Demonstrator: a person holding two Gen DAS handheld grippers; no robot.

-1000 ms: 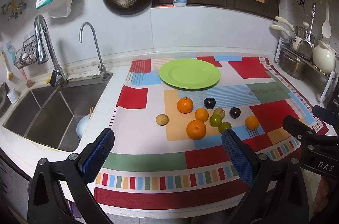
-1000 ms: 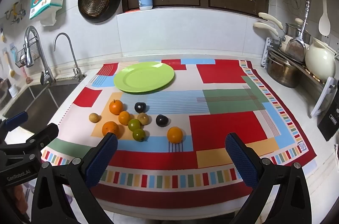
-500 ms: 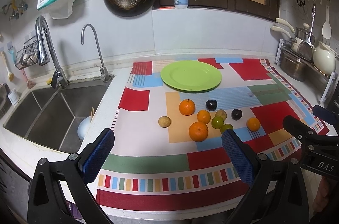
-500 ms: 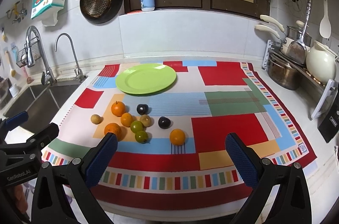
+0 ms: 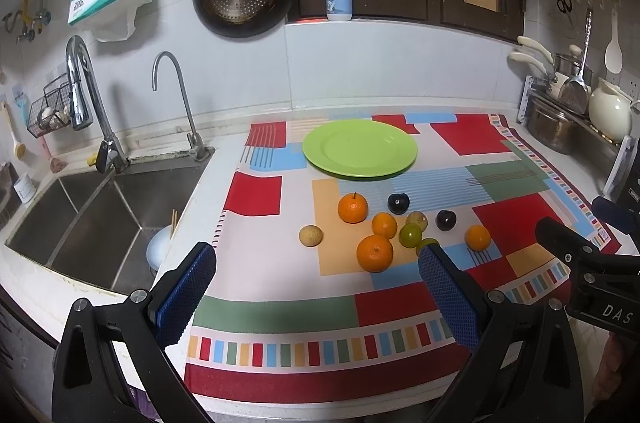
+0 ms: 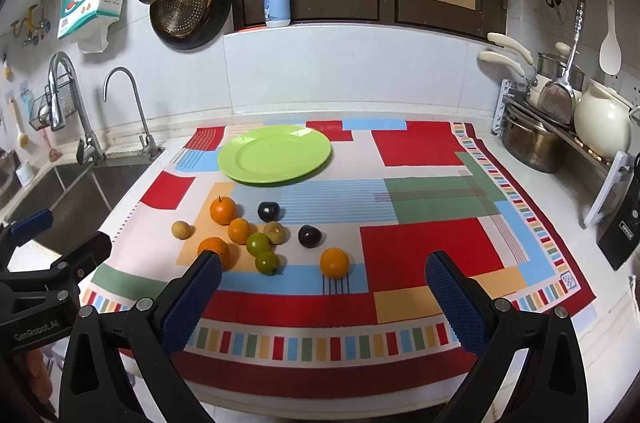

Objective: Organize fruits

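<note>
A colourful cloth covers the counter, with the sink to its left. At the far side of the cloth lies a green plate, and nothing is on it.

In front of the plate, well apart from it, 10 fruits lie loose on the cloth. The 4 oranges are the biggest: 1 with a stem nearest the plate, 1 smaller just beside it, 1 at the near edge of the group, and 1 alone on the right. There are 2 dark plums, 2 green fruits almost touching, and 2 small brown fruits, 1 of them apart on the left.

The left gripper and the right gripper hover over the near edge of the cloth, both with jaws spread wide and holding nothing.

I think all the fruits are light and round, so they can roll easily. The oranges look firm; taking them across the middle is best. The plums have smooth skin and are probably softer, so a gentle squeeze is safer.
</note>
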